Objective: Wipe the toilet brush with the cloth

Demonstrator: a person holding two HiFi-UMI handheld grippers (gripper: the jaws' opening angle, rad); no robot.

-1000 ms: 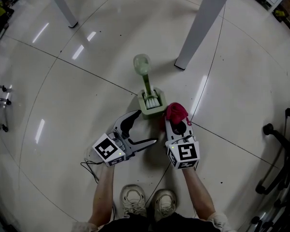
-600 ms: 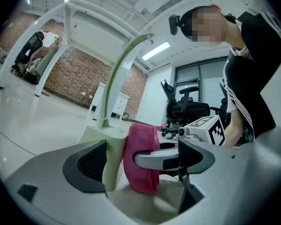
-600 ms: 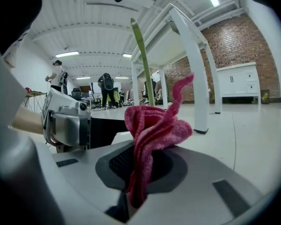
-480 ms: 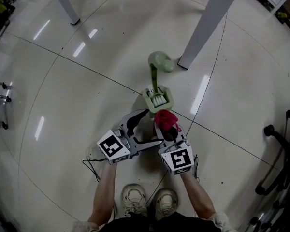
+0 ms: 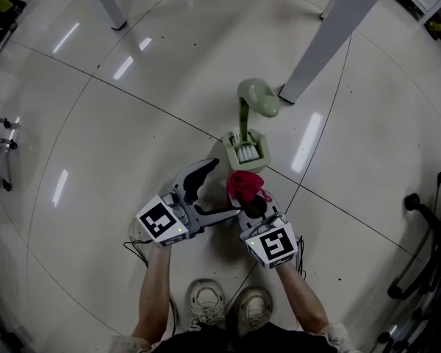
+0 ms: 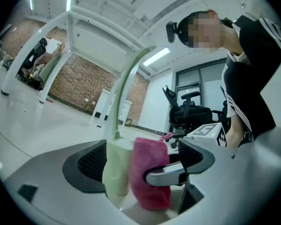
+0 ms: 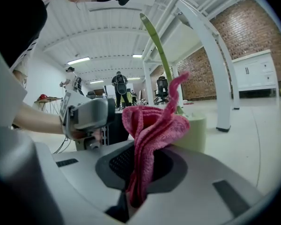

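On floor (image 5: 132, 160): one toilet brush (image 5: 256, 97); one cloth (image 5: 244, 185) pinched in right tongs (image 5: 251, 203).

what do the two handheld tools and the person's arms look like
Left tool and right tool are light grey plastic with dark ribbed pads, each carrying a white cube with black square markers. A thin black cable trails by the left one. Forearms are unsleeved; the top is black with white stripes.

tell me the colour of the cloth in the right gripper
Pink: the crumpled terry cloth shows best in the right gripper view.
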